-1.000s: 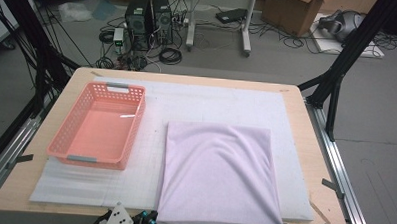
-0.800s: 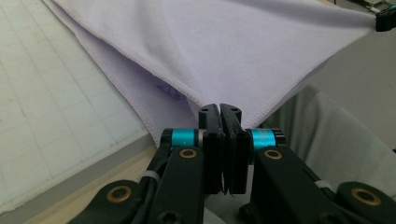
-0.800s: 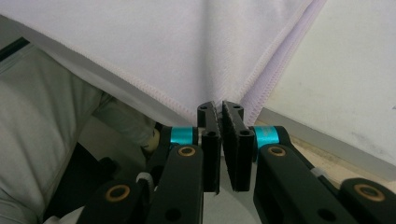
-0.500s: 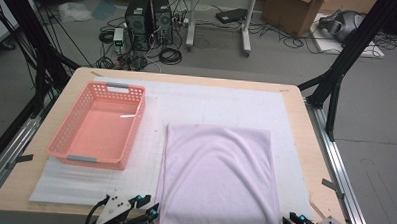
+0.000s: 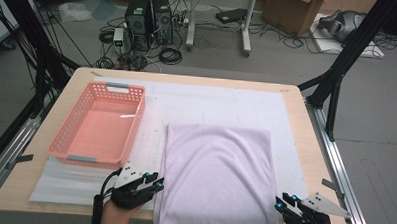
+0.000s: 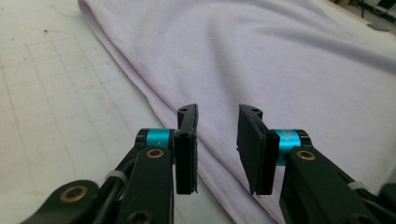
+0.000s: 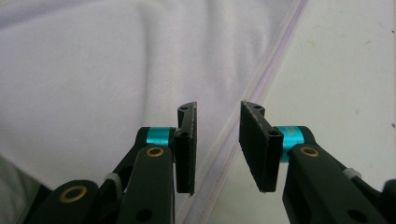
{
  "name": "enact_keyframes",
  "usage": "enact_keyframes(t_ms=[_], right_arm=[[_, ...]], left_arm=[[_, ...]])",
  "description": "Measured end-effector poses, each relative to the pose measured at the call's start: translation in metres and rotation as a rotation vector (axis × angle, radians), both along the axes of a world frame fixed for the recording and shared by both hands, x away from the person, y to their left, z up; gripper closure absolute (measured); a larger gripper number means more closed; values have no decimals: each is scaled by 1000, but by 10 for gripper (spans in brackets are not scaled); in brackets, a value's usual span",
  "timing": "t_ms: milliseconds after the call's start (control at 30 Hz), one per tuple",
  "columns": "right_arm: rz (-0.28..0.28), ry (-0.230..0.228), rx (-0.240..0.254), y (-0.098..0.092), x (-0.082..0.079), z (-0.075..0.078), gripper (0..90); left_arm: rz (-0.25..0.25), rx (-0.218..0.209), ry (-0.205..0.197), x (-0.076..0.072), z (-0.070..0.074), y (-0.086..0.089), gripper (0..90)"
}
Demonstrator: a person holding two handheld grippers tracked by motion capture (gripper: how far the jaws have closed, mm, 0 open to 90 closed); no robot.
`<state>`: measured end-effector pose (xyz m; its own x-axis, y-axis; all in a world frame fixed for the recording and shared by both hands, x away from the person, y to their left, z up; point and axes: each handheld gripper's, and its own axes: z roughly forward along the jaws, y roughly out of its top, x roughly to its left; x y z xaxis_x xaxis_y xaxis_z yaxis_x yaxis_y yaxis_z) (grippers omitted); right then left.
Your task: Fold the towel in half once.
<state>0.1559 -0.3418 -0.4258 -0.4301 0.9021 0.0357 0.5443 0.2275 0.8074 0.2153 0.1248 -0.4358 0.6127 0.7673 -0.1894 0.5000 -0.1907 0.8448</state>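
Each gripper [image 6: 217, 140] has black jaws, teal collars (brass screws below) and black cables.

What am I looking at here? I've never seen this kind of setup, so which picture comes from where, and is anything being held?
No robot: a person holds a two-jaw tool in each hand. The high view looks down on the table from above the person's side. There the left gripper and the right gripper sit at the near corners of a folded lilac cloth, which lies on a white foam mat. A pink plastic basket stands to the left, with nothing in it. The two gripper views come from cameras riding on each tool, looking along its black jaws. In both, the jaws stand apart over the cloth's edge, and nothing is held.
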Motion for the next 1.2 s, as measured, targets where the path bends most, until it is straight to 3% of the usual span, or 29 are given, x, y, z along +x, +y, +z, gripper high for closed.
enact_keyframes(t_ms=[300,367,400,500,533,700,733,800,900,967,1067,1200], right_arm=[[-9,24,0,-2,37,-6,666],[-4,34,-1,-1,45,-7,666],[-3,37,-1,0,49,-8,667],[11,49,-14,4,61,-11,669],[15,50,-17,5,65,-11,671],[16,49,-13,5,74,-12,671],[17,48,-15,4,75,-12,671],[14,54,-13,2,76,-14,668],[13,60,-6,2,77,-15,664],[24,65,-16,5,79,-17,665],[39,74,-31,9,85,-19,725],[40,85,-12,10,94,-21,827]], left_arm=[[-21,90,49,47,-10,-20,553],[-38,132,46,51,-14,-27,588],[-41,159,13,51,-14,-30,620],[-57,192,-3,53,-12,-34,836],[-56,195,-2,53,-12,-34,847],[-3,155,30,51,-7,-13,857],[5,131,43,51,-7,-9,857],[-1,123,51,50,-8,-8,842],[0,126,58,51,-11,-13,676],[2,110,57,53,-12,-12,611],[-3,69,45,56,-10,-10,560],[-11,25,29,62,-8,-9,501]])
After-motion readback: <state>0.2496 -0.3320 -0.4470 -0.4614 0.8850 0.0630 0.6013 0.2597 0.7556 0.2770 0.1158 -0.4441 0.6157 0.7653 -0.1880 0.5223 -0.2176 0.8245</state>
